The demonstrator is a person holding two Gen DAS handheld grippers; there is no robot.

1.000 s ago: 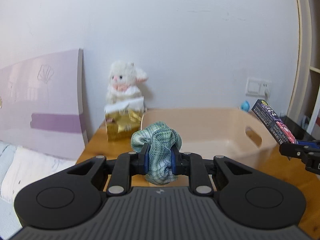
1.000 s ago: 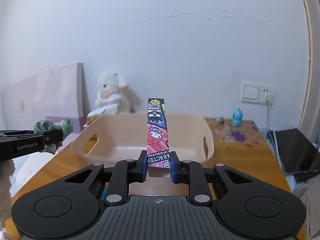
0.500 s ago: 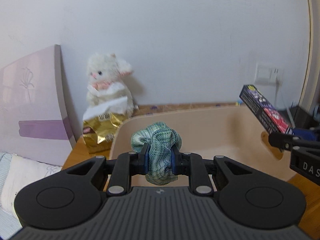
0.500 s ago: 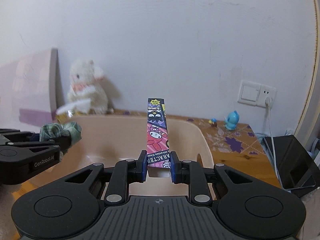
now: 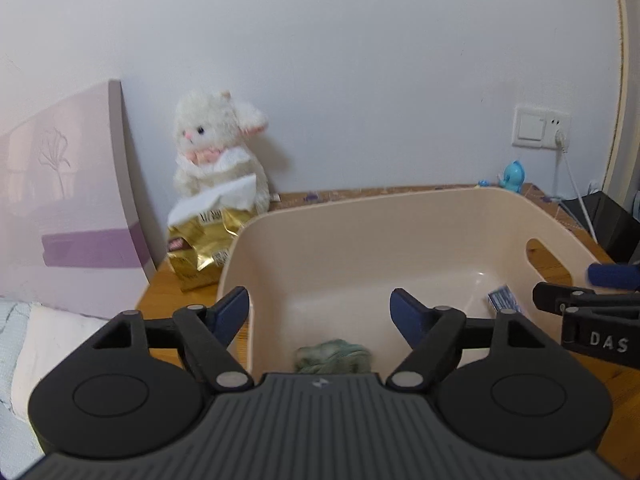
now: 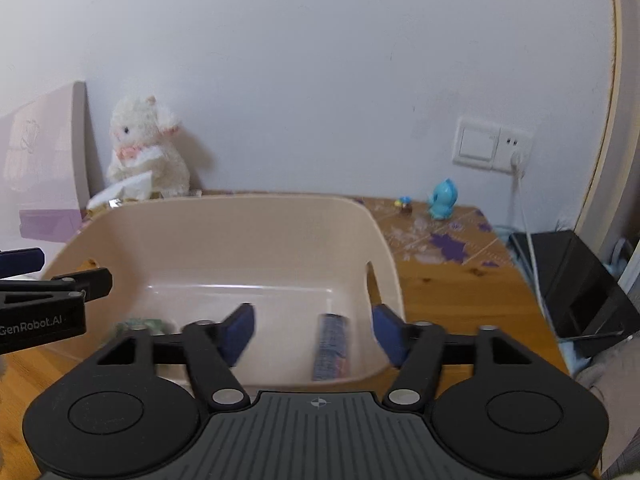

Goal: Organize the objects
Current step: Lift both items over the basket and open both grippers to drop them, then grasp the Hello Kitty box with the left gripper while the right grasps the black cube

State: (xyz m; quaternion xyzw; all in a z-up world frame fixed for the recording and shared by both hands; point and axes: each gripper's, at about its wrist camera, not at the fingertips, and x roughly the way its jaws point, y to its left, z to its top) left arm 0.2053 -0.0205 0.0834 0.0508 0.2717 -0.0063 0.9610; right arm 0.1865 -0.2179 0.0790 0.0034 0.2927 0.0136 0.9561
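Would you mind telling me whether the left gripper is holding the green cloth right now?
No, the left gripper is open with its fingers spread apart, and the cloth lies in the bin below.

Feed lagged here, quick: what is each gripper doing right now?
Left gripper: open, holding nothing; the green cloth lies in the bin.
Right gripper: open, holding nothing; the printed box lies in the bin.

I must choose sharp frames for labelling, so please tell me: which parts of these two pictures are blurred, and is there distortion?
Left wrist view: the green cloth in the beige bin is smeared; the plush toy is sharp.
Right wrist view: the printed box and right gripper fingertips are motion-blurred.
Both views: fisheye bends the door frame, and corners are dark.
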